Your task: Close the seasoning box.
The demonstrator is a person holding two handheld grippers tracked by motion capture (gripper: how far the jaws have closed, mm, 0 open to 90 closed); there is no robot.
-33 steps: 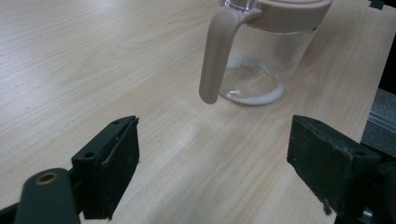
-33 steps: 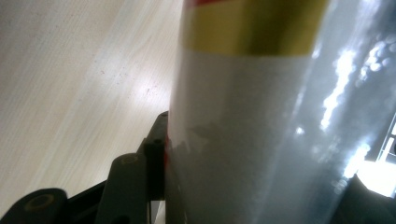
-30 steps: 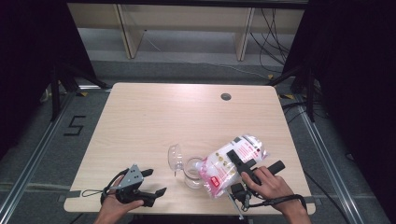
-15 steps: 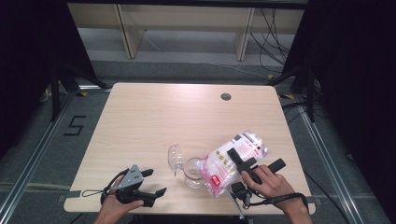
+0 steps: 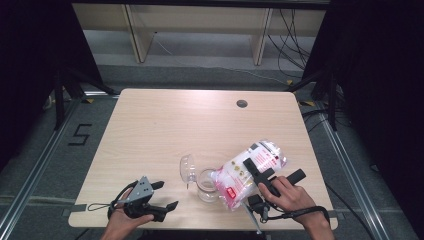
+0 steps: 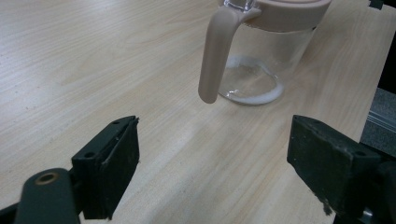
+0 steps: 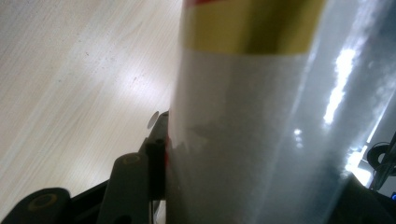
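High view. A wooden table (image 5: 165, 125) fills the middle of the frame. At lower right, the right gripper (image 5: 267, 176) clamps a clear bag (image 5: 250, 170) of white powder with a red and white label; the bag lies tilted, its lower end over the mouth of a glass jar (image 5: 206, 184) near the table's front edge, at lower centre. The jar's clear lid (image 5: 187, 169) stands open to the jar's left. At lower left, the left gripper (image 5: 162, 195) rests on the table in the person's hand, jaws spread wide with nothing between them, well apart from the jar. A dark round hole (image 5: 242, 103) marks the table's upper right part.

Left gripper view. The 2 black jaws rise at lower left and lower right, wide apart and empty. The jar (image 6: 261, 60) stands at upper centre, beyond the jaws, with a pinkish rim (image 6: 292, 11) and a pinkish tab (image 6: 215, 56) hanging down its near side. A thin white ring of powder (image 6: 252, 95) lies around its bottom.

Right gripper view. The bag (image 7: 252, 116) stands between the jaws, partly closed onto it; the left jaw presses its side. A yellow band (image 7: 252, 25) crosses the bag at the top of the frame, with white powder below.
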